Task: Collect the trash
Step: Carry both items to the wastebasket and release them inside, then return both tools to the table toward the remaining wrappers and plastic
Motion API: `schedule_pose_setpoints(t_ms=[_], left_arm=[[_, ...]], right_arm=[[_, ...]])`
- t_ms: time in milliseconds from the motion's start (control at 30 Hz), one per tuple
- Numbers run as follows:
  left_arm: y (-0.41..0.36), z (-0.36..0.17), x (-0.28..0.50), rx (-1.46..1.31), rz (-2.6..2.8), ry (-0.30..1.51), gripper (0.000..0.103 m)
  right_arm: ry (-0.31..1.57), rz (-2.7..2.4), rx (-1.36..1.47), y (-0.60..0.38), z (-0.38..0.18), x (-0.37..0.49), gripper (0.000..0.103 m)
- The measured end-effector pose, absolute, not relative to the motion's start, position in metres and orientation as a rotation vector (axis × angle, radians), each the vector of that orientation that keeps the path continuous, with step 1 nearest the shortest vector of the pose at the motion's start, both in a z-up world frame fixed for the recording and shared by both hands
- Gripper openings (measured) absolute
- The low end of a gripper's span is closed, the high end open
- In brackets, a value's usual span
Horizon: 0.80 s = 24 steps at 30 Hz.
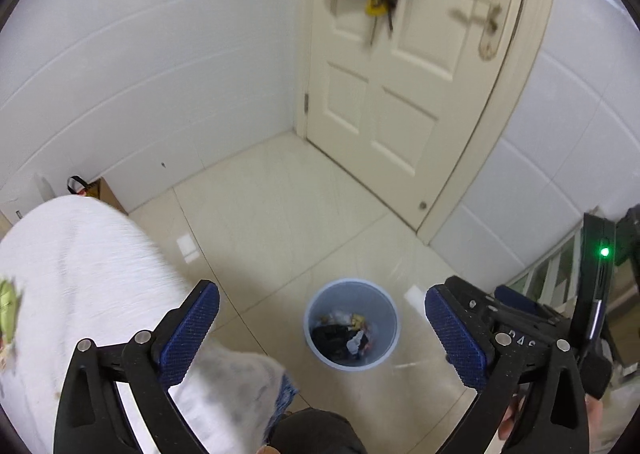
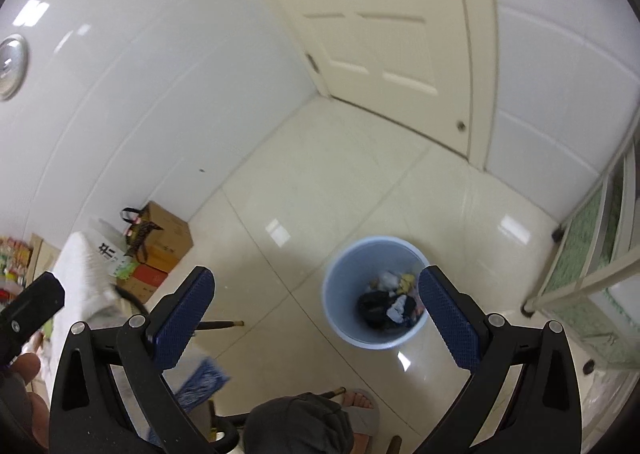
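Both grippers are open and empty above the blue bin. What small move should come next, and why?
Probably turn away from the blue bin to look for more trash. Left gripper and right gripper are both open and hold nothing, the bin already has trash inside, and the floor around it shows no litter.

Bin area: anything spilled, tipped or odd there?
Nothing stands out. The bin stands upright on the floor with trash inside, none seen spilled around it. Both grippers, left and right, are open and empty.

left tool [image 1: 322,328] spread wide, blue pads empty, aimed down at the lower centre of frame. right tool [image 2: 316,318] likewise gaping, nothing between its pads. sandalled foot [image 2: 362,402] at bottom edge.
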State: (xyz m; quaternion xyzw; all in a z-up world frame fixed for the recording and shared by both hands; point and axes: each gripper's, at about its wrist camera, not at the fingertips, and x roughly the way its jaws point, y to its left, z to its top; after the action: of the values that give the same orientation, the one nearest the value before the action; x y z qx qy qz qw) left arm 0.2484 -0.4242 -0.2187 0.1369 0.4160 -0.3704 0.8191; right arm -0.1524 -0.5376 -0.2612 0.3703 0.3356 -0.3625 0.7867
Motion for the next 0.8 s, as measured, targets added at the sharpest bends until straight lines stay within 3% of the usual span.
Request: schedule_pose_setpoints(t_ms=[333, 800], left_arm=[[-0.282, -0.143, 0.184, 0.180, -0.717, 0.714, 0.102], [-0.125, -0.119, 0.110, 0.035, -0.494, 0.583, 0.102]], right_arm=[[0.661, -0.649, 0.651, -0.464, -0.186, -0.107, 0.103], [0.666, -0.405, 0.450, -0.347, -0.133, -0.023, 0.103]])
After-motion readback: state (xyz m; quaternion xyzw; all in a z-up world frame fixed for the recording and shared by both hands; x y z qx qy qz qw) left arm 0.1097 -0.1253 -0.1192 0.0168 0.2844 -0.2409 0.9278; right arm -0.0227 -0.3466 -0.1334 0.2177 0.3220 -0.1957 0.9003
